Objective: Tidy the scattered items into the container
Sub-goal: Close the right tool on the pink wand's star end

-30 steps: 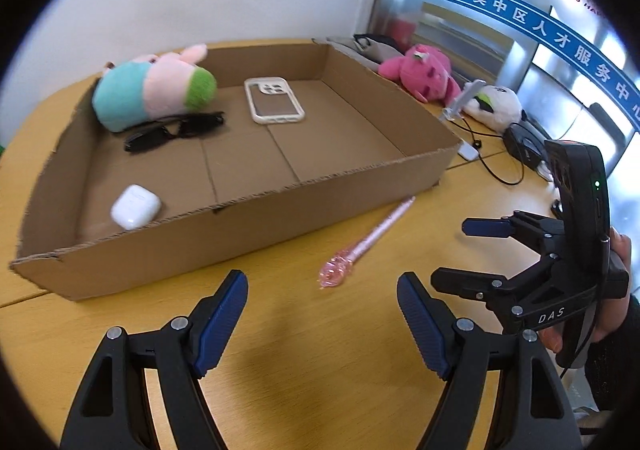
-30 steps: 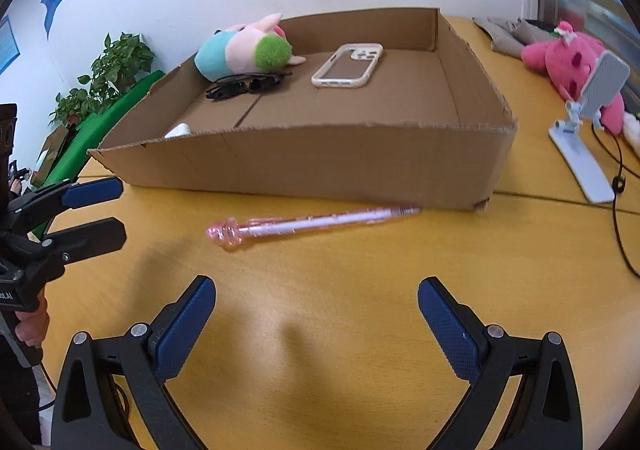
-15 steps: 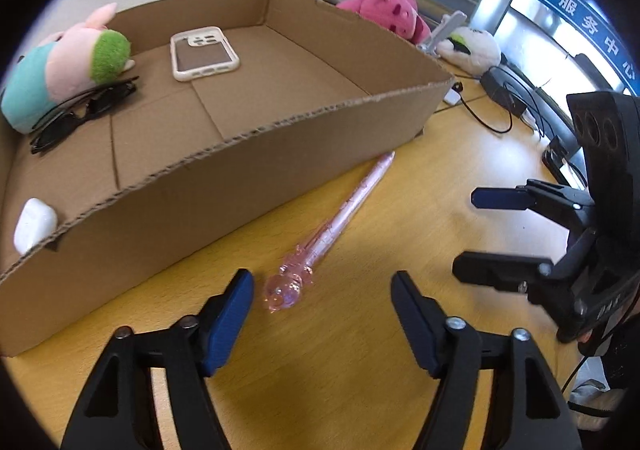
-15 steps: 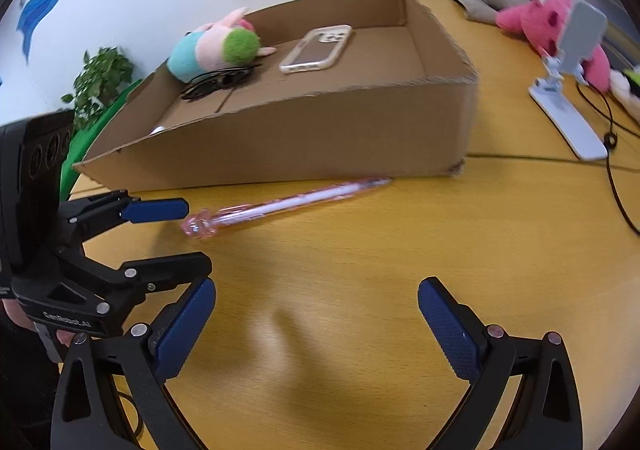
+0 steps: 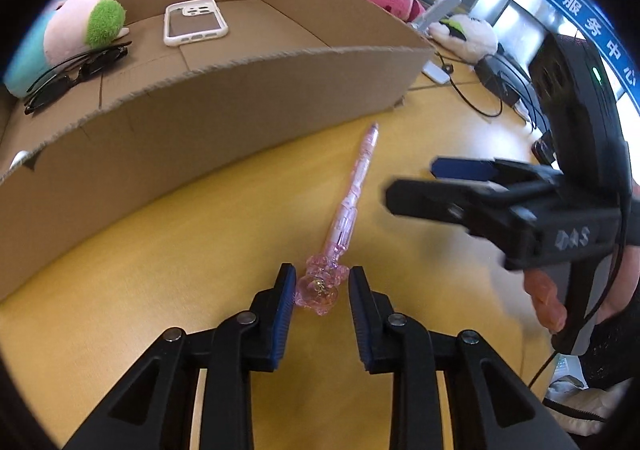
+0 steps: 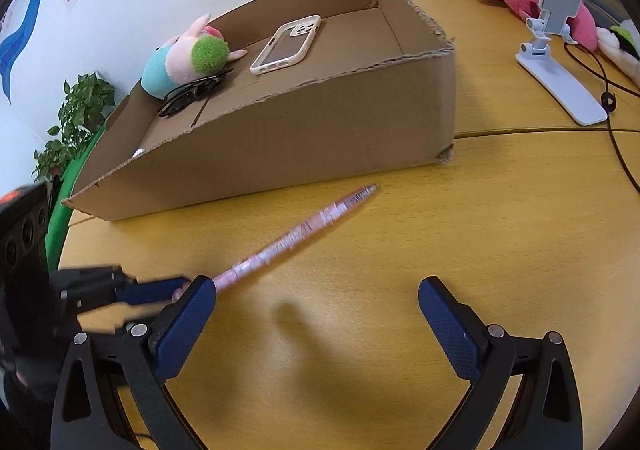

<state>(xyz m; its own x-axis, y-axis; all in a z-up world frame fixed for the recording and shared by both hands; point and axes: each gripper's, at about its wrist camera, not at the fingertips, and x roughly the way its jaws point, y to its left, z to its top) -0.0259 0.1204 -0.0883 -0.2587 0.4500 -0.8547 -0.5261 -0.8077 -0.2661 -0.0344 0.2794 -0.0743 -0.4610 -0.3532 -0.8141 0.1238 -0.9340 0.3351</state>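
The cardboard box fills the left wrist view from nine to one o'clock, its wall just beyond the pink pen, which lies on the wooden table outside it. The right gripper hangs over bare table, fingers spread wide and empty. The left gripper has just been closing; its pads flank the pen's bulbous ornament at six o'clock, not clearly pressing yet. The pen looks light, rigid, slick and brittle; the narrow barrel beyond the ornament should seat flatter.
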